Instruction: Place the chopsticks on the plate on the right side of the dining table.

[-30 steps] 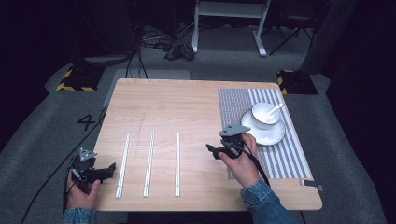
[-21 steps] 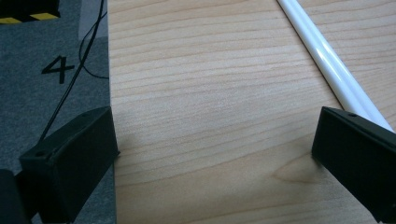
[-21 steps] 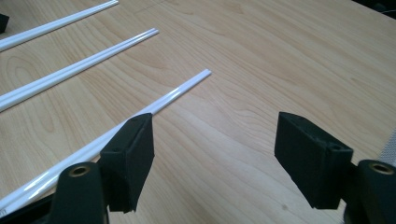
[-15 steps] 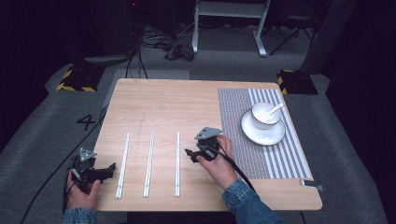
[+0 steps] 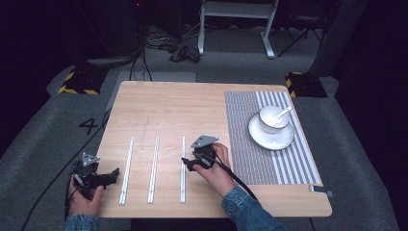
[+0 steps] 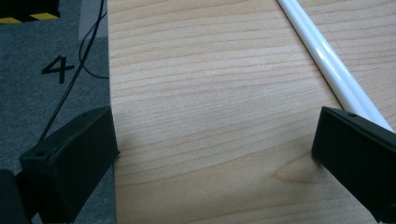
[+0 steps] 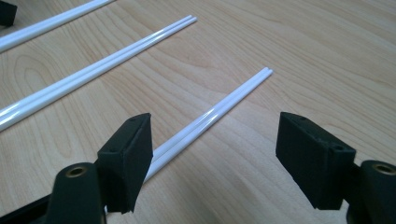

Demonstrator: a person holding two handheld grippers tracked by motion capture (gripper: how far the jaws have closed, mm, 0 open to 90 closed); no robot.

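Note:
Three pairs of white chopsticks lie side by side on the wooden table (image 5: 168,110): a left pair (image 5: 127,169), a middle pair (image 5: 153,168) and a right pair (image 5: 183,168). My right gripper (image 5: 186,163) is low over the right pair (image 7: 219,109). Its jaws are open, with the sticks running between them close to the left jaw and not pinched. My left gripper (image 5: 113,173) rests at the table's front left edge, just left of the left pair (image 6: 327,65). It stands open, with bare wood between its jaws.
A grey striped placemat (image 5: 245,144) covers the right part of the table. On it stands a white plate (image 5: 269,139) carrying a bowl (image 5: 273,118) with a spoon. A grey floor with cables lies left of the table edge (image 6: 109,70).
My right gripper has moved left from beside the plate and come down over the right chopstick pair. The left gripper has stayed where it was.

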